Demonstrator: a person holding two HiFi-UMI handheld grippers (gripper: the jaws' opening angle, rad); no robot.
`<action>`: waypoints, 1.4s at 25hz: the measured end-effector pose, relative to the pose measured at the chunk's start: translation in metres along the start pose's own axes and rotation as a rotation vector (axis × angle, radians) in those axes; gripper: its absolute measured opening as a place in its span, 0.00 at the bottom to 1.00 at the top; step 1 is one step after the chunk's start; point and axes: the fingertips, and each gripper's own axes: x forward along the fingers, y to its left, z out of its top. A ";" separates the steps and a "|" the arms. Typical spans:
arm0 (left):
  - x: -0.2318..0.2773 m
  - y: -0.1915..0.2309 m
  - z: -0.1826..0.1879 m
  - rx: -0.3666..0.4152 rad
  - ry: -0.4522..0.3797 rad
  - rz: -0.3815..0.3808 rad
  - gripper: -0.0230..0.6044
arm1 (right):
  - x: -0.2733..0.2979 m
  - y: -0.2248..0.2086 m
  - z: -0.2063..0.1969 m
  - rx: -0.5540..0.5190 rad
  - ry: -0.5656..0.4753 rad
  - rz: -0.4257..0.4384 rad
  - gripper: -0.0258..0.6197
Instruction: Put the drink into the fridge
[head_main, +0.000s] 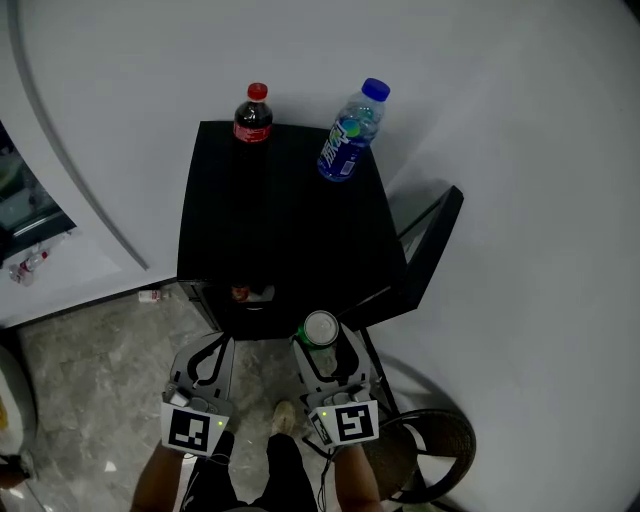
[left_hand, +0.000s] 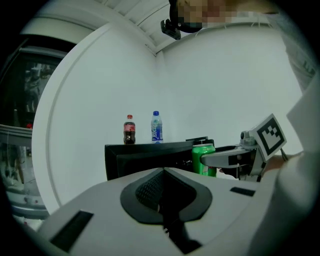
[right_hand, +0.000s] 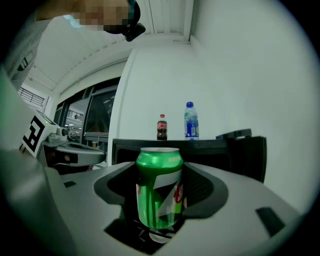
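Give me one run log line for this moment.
right gripper: shut on green can | left gripper: shut, empty | black fridge: door open | cola bottle, water bottle: on fridge top

This is a bare indoor room, closer to an office or a staged test corner than a lived-in home. The plain white wall (head_main: 520, 110) carries no shelves or pictures, and a curved white panel (head_main: 70, 150) sweeps along the left. The floor (head_main: 90, 370) is grey, marble-patterned tile. A small black mini fridge (head_main: 285, 215) stands alone against the wall with its door (head_main: 432, 240) swung open, a cola bottle (head_main: 253, 115) and a blue-capped bottle (head_main: 352, 132) upright on top. A round dark seat (head_main: 442, 442) sits beside it. The right gripper view shows a dark-framed glazed partition (right_hand: 95, 120) and a slatted white ceiling (right_hand: 167, 15), fittings typical of a commercial building.
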 end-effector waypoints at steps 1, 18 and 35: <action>0.002 0.001 -0.009 -0.009 0.006 0.010 0.04 | 0.004 0.000 -0.009 0.008 -0.002 0.014 0.52; 0.034 0.031 -0.132 -0.002 0.031 0.132 0.04 | 0.074 0.003 -0.146 0.000 -0.013 0.134 0.52; 0.073 0.043 -0.195 0.018 0.009 0.184 0.04 | 0.142 -0.003 -0.225 -0.004 -0.014 0.205 0.52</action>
